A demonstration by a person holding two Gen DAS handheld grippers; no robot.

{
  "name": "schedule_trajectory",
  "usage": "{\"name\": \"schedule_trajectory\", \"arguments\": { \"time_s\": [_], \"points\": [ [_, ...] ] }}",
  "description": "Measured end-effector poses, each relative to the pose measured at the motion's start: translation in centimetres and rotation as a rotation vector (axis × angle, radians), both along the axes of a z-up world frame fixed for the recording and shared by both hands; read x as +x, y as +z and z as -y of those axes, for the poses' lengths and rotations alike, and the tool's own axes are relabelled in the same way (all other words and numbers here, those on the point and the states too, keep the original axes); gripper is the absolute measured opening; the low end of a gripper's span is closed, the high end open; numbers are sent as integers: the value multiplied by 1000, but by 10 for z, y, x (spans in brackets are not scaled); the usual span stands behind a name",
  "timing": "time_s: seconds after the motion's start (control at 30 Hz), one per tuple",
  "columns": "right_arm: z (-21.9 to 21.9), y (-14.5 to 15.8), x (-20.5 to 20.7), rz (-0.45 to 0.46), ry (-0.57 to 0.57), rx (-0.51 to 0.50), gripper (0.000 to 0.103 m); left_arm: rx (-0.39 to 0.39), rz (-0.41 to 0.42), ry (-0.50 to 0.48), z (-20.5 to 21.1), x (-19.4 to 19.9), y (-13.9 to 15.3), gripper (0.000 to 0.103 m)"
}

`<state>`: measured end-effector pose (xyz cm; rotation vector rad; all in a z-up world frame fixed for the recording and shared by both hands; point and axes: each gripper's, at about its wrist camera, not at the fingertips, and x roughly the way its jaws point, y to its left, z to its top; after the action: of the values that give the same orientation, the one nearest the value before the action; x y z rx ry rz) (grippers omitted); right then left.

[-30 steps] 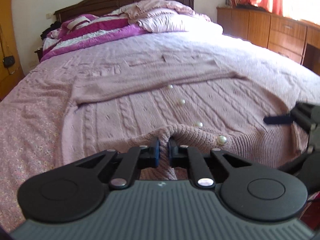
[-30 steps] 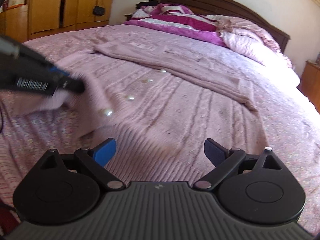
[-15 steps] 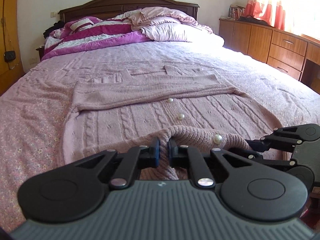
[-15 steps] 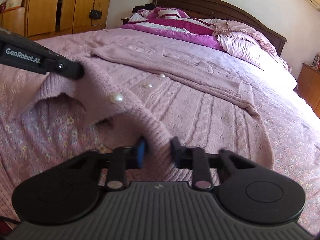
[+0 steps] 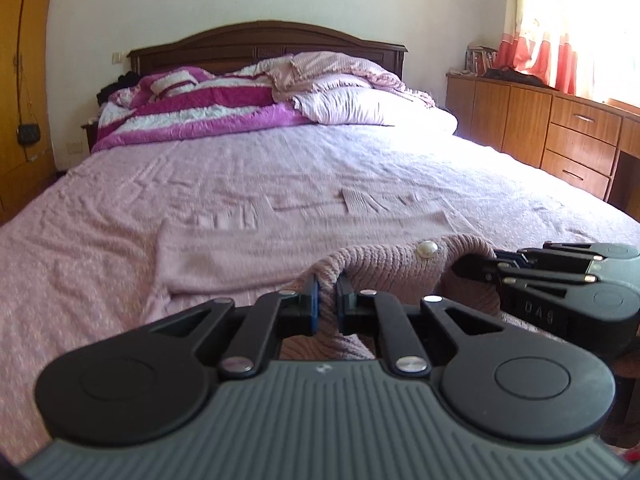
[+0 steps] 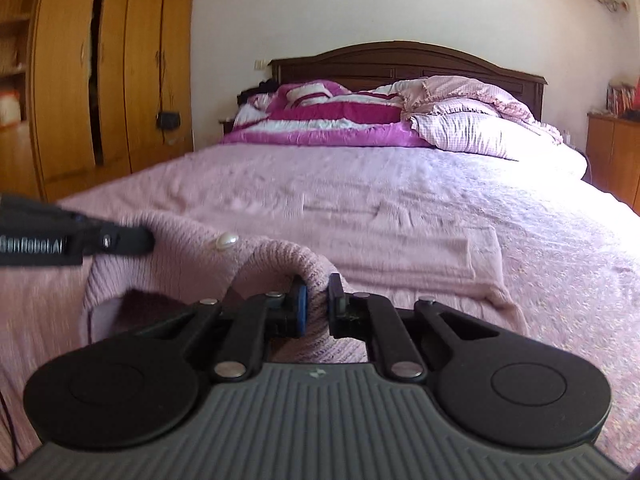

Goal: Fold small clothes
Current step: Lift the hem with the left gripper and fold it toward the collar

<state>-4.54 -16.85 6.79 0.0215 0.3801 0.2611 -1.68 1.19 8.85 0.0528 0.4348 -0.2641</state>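
Both pairs of fingers were clamped on the ribbed hem of the pink cardigan (image 5: 248, 256). On the left, your left gripper (image 5: 327, 300) pinched the knit fold between its pads, and it had held that same pinch through the last second. A pearl button (image 5: 427, 249) sat on the raised hem between your two tools. To the right, your right gripper (image 6: 317, 300) was the one that had changed: a second ago its jaws stood wide and empty over the bedspread (image 6: 400, 184), and now they had come together on the hem's other end, with the knit squeezed between the blue pad and the black one.

You had also brought both hands up. The hem hung off the bed as a short arch between the two grips, and most of the cardigan's lower body had dropped out of sight behind it, while the far part, with the sleeve folded across, lay flat on the bedspread.

That meant, as I read it, the pick-up was finished and the bottom-to-top fold could begin: you had two matched corners in hand. Uneven height between your hands would likely skew the fold line.
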Motion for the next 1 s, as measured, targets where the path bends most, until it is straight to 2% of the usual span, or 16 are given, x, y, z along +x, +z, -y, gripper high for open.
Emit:
{"name": "schedule_trajectory", "arguments": {
  "time_s": [0.13,0.33,0.5,0.63,0.8,1.0],
  "points": [
    [-1,12,15,18,-6,47,10,3,29,6,-2,15,11,11],
    [-5,32,43,84,-9,36,10,8,96,11,0,41,30,11],
    [-7,49,82,131,-9,5,10,52,129,15,14,74,40,11],
    [-5,57,119,133,-24,3,10,53,134,30,17,104,41,11],
    [-4,46,170,78,-40,6,11,58,94,42,18,144,25,11],
    [-17,12,223,1,-47,-52,11,67,11,79,16,189,-16,11]
  ]
}}
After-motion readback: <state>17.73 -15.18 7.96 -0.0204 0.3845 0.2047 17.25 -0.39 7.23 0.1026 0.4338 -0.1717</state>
